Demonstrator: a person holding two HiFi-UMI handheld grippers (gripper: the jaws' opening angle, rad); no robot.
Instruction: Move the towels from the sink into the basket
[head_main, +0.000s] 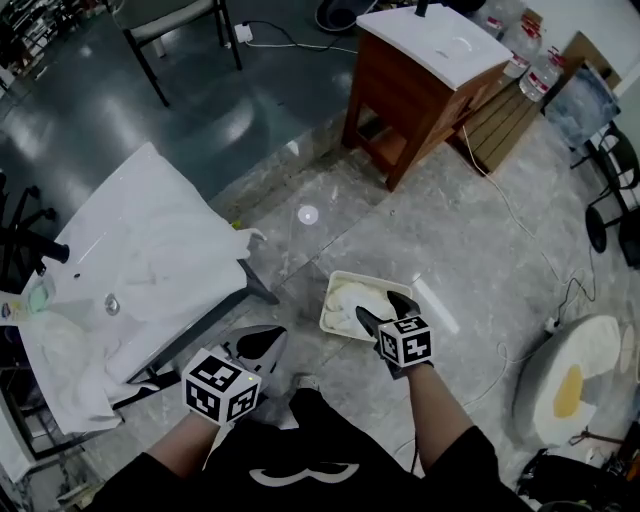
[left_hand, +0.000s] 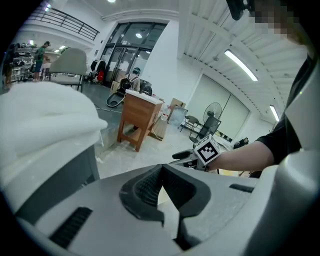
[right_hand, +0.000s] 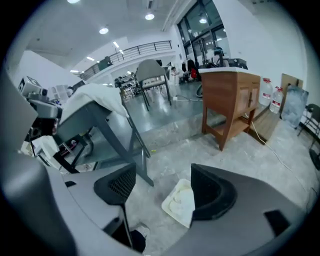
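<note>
The person wore a black short-sleeved top (head_main: 300, 470) with a white curved mark. The left gripper (head_main: 262, 345) and right gripper (head_main: 382, 308) were grey-shelled, with black ribbed pads (right_hand: 116, 189) and black-and-white marker cubes (head_main: 222, 385).

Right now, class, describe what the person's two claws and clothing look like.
Both the left claw and right claw have grey bodies with black ribbed pads, each carrying a cube of black-and-white square markers. The person wears a black short-sleeved top.

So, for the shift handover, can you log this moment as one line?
left tool: shut, empty | right tool: open, empty, above basket | towels: in basket
</note>
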